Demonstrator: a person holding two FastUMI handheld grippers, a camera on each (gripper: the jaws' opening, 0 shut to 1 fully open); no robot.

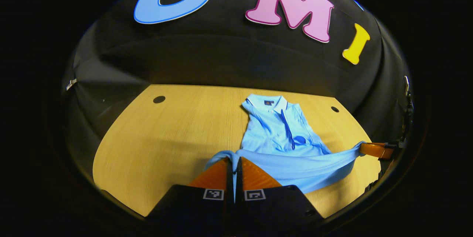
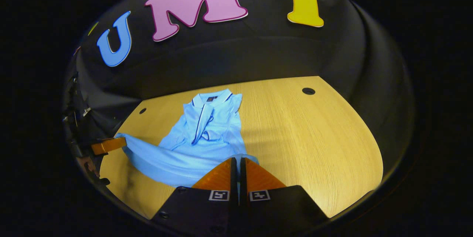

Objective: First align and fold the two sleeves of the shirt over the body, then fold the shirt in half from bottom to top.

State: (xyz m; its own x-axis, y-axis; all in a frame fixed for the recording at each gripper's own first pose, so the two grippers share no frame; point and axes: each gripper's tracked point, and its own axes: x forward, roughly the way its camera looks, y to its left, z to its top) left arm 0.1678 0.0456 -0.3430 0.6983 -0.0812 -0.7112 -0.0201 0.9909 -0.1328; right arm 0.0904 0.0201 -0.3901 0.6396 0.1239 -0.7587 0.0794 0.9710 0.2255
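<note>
Biggest risk here imo is the hem slipping out on one side: the left gripper (image 1: 234, 163) has its fingers pinched tight on one bottom corner of the shirt (image 1: 275, 129), and the right gripper (image 2: 236, 163) is clamped the same way on the other corner, with just a thin bit of fabric caught between each pair. The hem hangs stretched between them in a shallow sag, lifted off the table (image 1: 166, 137), so if one hand pulls harder or travels faster the fold would land crooked, or that corner could pop free and flop. The other worry is the sleeves; they look already tucked over the body, and dragging the bottom up could ruck them or slide the whole shirt toward the wall, since the collar end is just lying loose on the wood. The shirt sits toward the far middle of the table, collar away from the grippers. Material looks like a soft, light blue knit polo with a ribbed collar and dark placket trim, kinda slinky. The table is smooth pale wood grain with little round dark holes, so not much grip there.
</note>
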